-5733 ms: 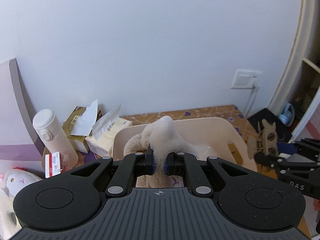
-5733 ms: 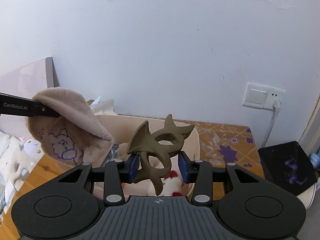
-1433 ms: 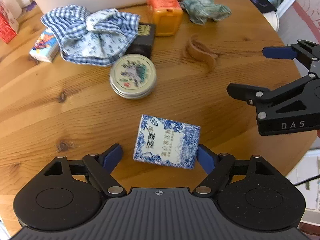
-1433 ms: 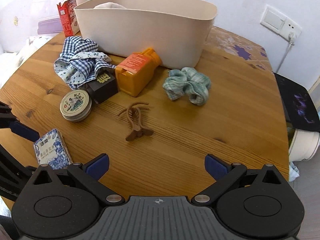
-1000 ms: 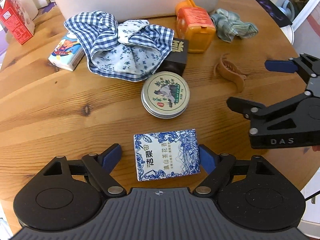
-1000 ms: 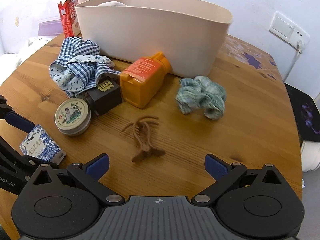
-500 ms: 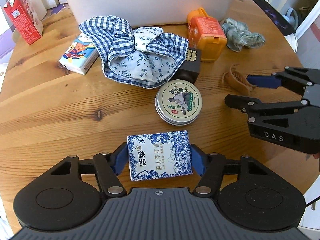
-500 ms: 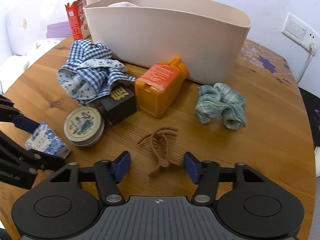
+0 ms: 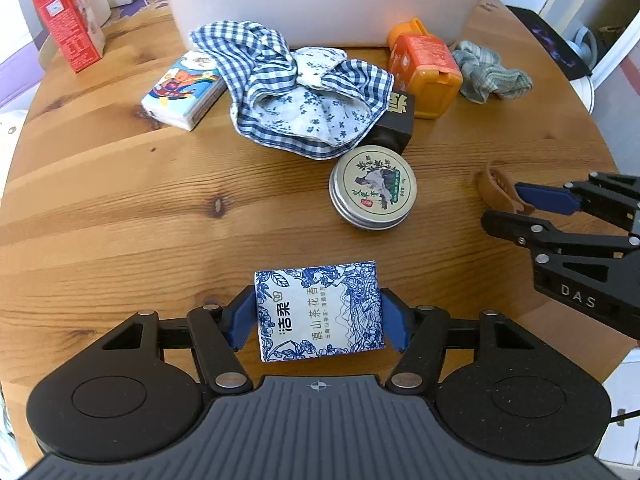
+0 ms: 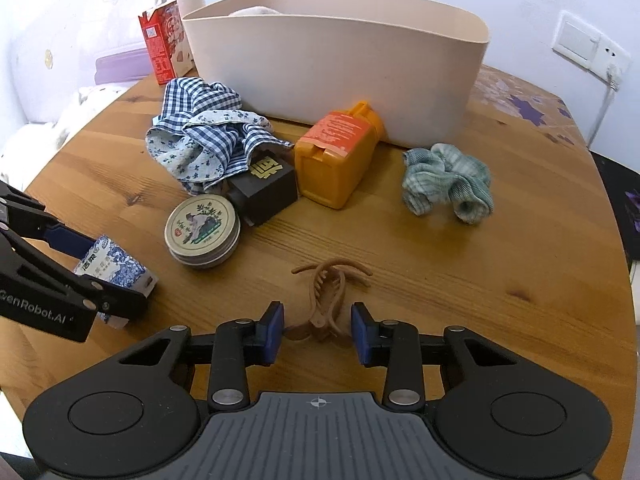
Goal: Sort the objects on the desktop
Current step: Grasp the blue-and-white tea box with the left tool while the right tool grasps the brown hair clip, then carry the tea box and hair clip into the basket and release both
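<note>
My left gripper is shut on a blue-and-white tissue pack at the near edge of the round wooden table; the pack also shows in the right wrist view. My right gripper is partly closed around a brown hair claw clip lying on the table, with small gaps between its pads and the clip. The clip shows in the left wrist view beside the right gripper. A beige bin stands at the back.
On the table lie a round tin, a black box, an orange bottle, a blue checked cloth, a green scrunchie, a cartoon tissue pack and a red carton.
My left gripper has closed onto the blue-and-white tissue pack. My right gripper has come down and narrowed around the brown claw clip.
</note>
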`<state>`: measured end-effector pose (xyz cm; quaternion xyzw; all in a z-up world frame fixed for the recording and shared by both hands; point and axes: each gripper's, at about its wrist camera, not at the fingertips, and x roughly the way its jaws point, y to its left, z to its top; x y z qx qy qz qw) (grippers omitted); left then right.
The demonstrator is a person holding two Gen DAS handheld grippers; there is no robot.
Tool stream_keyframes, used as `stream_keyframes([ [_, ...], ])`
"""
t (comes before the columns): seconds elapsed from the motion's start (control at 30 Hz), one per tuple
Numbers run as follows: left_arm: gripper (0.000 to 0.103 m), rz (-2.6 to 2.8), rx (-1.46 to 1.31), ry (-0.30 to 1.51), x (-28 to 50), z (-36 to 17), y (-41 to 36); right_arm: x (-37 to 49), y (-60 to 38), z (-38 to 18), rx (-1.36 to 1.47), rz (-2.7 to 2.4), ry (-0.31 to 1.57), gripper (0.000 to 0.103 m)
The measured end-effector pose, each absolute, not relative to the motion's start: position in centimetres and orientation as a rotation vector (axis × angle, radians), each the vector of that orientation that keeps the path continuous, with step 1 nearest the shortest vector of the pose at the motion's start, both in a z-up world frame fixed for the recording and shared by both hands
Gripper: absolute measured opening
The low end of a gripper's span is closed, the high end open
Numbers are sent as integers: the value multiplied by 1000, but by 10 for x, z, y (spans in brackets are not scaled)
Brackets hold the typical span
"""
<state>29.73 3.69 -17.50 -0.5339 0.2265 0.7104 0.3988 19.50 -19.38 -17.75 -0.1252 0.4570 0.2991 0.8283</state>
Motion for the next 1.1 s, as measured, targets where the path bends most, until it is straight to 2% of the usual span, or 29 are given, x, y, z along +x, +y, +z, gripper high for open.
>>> stream_keyframes([
  [0.73,64,1935,-1223,445,281,-121,-17,154,-196,-115,-208,611,851,33],
  [1.1,64,2003,-1103,412,257,-81,-10,169,-200,-69,-207,602,755,33],
])
